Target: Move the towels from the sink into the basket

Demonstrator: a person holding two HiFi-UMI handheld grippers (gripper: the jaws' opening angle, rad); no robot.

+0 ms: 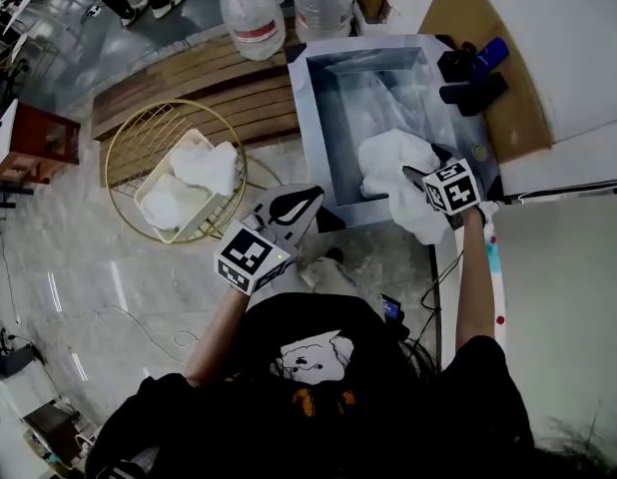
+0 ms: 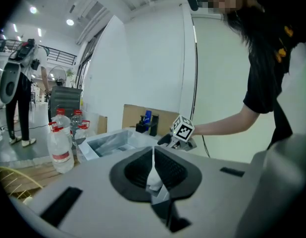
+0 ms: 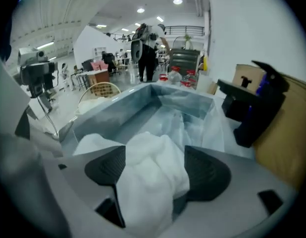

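**Right claw [image 3: 155,167] clamped on a white towel [image 1: 398,158] at the sink [image 1: 326,138]; left claw [image 2: 153,157] closed.**

The right claw stands wide. Its two dark pads [image 3: 106,165] press into either side of the bunched towel, which fills the gap between them. Part of the towel lies inside the sink and part spills over the sink's near right corner. The left claw is pressed together above the floor [image 1: 79,267], between the sink and the basket [image 1: 139,138]. A small pale scrap [image 2: 154,180] shows in its seam, perhaps cloth, though the view is too poor to be sure. The round wire basket stands on the floor left of the sink, well apart from it, with two more white towels [image 1: 204,163] inside. Beyond the basket are wooden slats [image 1: 189,88] and water bottles [image 1: 251,13]. A black device [image 1: 473,73] sits on the brown surface [image 1: 458,8] just right of the sink.
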